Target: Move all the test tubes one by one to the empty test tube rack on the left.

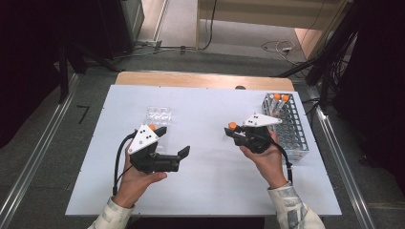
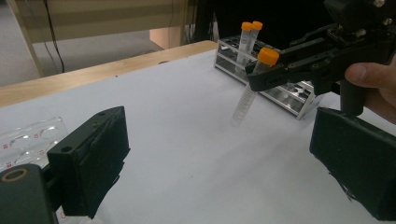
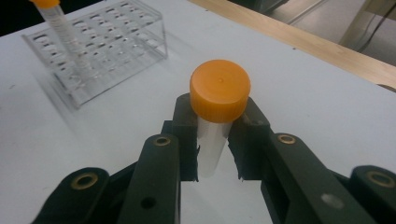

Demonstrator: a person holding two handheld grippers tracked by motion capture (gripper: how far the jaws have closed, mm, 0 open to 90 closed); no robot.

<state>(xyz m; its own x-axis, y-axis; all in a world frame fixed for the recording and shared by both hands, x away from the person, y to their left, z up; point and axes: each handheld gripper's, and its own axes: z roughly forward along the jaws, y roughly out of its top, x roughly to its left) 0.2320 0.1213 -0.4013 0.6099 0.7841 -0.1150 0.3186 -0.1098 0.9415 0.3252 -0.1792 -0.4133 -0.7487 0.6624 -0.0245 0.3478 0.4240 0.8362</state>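
flanking tube [image 2: 254, 77]: rack [image 1: 291, 129], maybe well plate [image 1: 158, 116].

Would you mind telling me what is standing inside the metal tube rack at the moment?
Two clear tubes with orange caps stand side by side at the far end of the rack. The other holes look empty, though the right claw and its plate cover a few near ones.

On the table [image 1: 205, 186], the rack [image 1: 291, 136] stands at the right with two tubes [image 1: 280, 102] in its far end; the well plate [image 1: 159, 116] lies left of centre.
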